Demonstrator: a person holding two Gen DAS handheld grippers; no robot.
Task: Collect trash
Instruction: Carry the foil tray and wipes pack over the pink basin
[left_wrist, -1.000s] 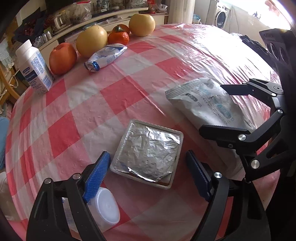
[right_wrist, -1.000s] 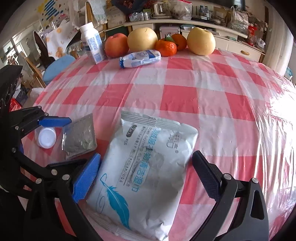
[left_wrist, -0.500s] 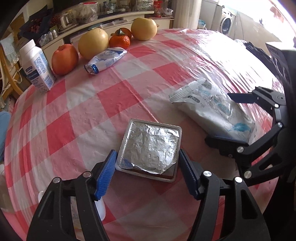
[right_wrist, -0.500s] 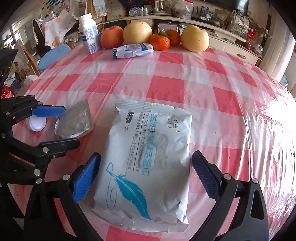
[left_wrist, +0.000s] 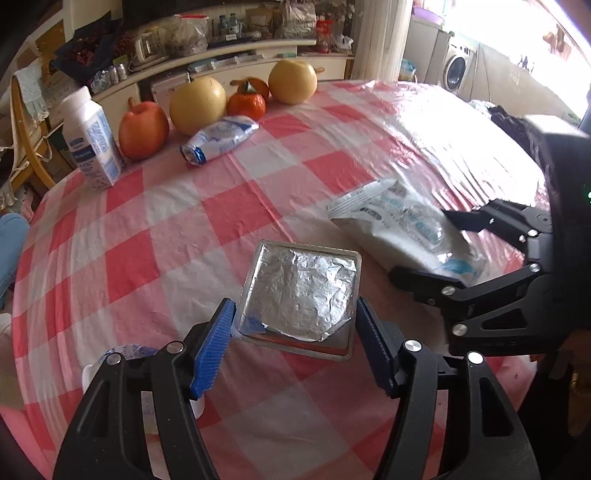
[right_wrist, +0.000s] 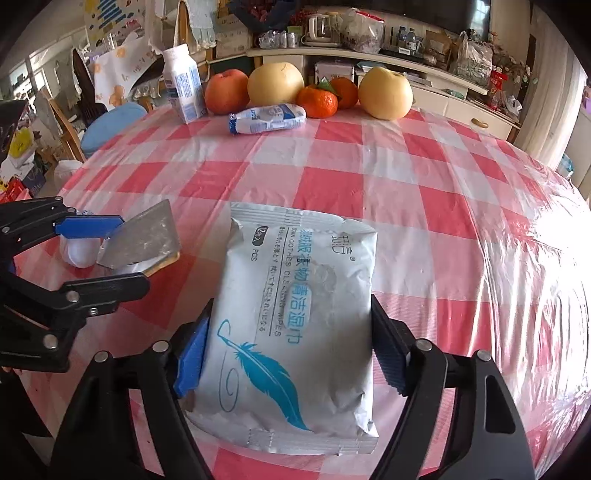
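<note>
- Foil tray (left_wrist: 301, 291), near edge of the checked table (left_wrist: 173, 229): the left gripper (left_wrist: 293, 341) has its blue pads clamped on both sides, one end tilted up.
- Wipes pack (right_wrist: 295, 310) just beside it: right gripper (right_wrist: 288, 354) closing, pads touching its sides.

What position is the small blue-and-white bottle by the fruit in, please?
Tipped over: the bottle lies on its side on the tablecloth, cap end pointing left.
</note>
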